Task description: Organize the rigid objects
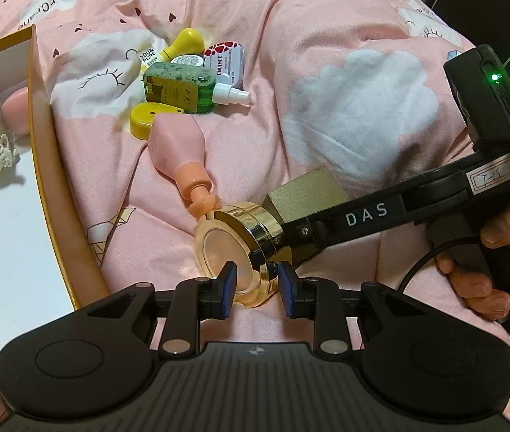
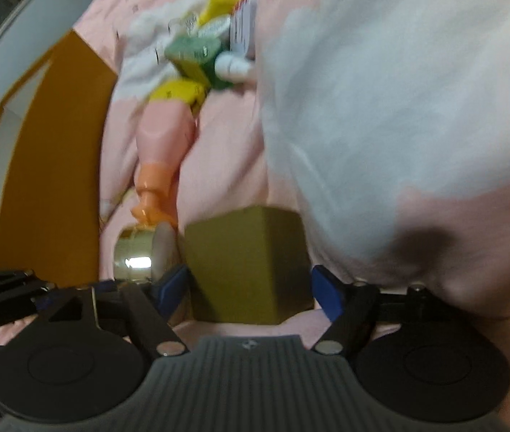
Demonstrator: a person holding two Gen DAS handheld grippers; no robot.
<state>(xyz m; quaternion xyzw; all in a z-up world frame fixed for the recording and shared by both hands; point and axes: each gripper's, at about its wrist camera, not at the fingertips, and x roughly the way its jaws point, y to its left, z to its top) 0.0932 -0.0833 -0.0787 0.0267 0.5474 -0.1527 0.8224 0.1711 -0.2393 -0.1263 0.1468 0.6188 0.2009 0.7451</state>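
On a pink quilt (image 1: 291,54), the left gripper (image 1: 256,286) is clamped on the rim of a round gold compact (image 1: 235,248), which stands on edge with its face toward the camera. The right gripper (image 2: 251,293) has its fingers spread wide around a gold box (image 2: 247,262) without pressing it; that box lies just beside the compact. A pink bottle (image 1: 177,153) touches the compact with its cap. Farther up the quilt lie a green bottle (image 1: 179,88), a yellow case (image 1: 145,118), a yellow dropper (image 1: 185,43) and a mint tin (image 1: 226,61). A white tray (image 1: 39,136) with an orange rim sits at the left.
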